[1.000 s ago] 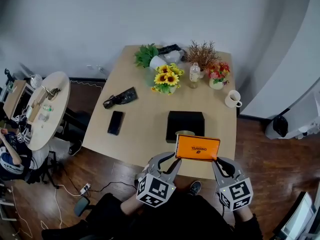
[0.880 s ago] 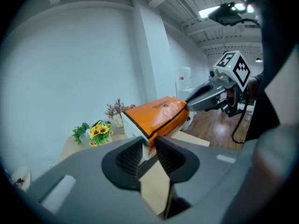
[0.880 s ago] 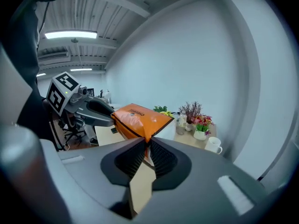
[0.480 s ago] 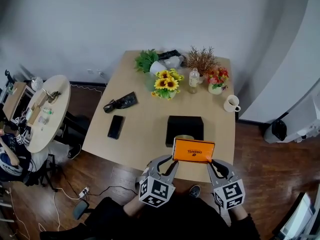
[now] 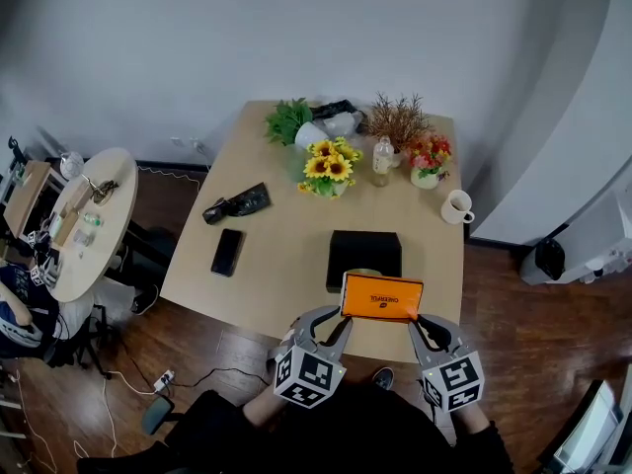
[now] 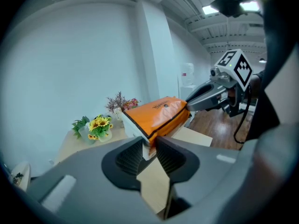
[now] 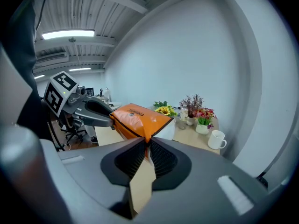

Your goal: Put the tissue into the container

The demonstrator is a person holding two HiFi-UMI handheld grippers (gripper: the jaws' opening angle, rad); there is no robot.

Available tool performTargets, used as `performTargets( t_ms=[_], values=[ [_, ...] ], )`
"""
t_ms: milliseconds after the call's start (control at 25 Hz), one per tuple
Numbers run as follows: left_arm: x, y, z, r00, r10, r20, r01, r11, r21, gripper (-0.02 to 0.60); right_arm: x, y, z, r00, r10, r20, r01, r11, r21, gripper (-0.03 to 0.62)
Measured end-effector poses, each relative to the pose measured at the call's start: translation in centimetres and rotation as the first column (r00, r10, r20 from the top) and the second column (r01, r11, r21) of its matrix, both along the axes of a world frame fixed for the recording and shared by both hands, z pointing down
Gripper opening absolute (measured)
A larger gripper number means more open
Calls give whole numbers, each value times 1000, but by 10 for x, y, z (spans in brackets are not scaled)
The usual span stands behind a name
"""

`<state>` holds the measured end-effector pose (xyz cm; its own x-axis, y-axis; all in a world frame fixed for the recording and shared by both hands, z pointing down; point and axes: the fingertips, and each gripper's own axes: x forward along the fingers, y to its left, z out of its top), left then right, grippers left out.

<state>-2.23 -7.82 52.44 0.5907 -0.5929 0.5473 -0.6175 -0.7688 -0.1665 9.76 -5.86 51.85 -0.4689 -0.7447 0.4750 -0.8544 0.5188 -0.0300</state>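
Tissue pack (image 5: 382, 296) is hanging between left gripper (image 5: 341, 318) and right gripper (image 5: 420, 321), each pinching one end, just short of the container (image 5: 365, 248). It is barely moving since a moment ago, so the drop-in is still waiting.

Container (image 5: 364, 250) — near edge hidden behind tissue pack (image 5: 382, 296).

Wooden table (image 5: 286, 235) bears phone (image 5: 226, 252); black container (image 5: 364, 248); mug (image 5: 457, 206); flowers (image 5: 328, 165).
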Motion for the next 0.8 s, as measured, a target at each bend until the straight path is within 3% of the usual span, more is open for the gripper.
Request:
performTargets(
  t_ms=[360, 800],
  values=[
    [-3, -28, 3, 1000, -22, -3, 22, 1000, -7, 72, -3, -30, 1, 1000, -14, -16, 14, 1000, 12, 38],
    [-6, -90, 46, 998, -68, -16, 66, 994, -88, 71, -5, -92, 44, 1000, -9, -15, 8, 999, -49, 38]
  ],
)
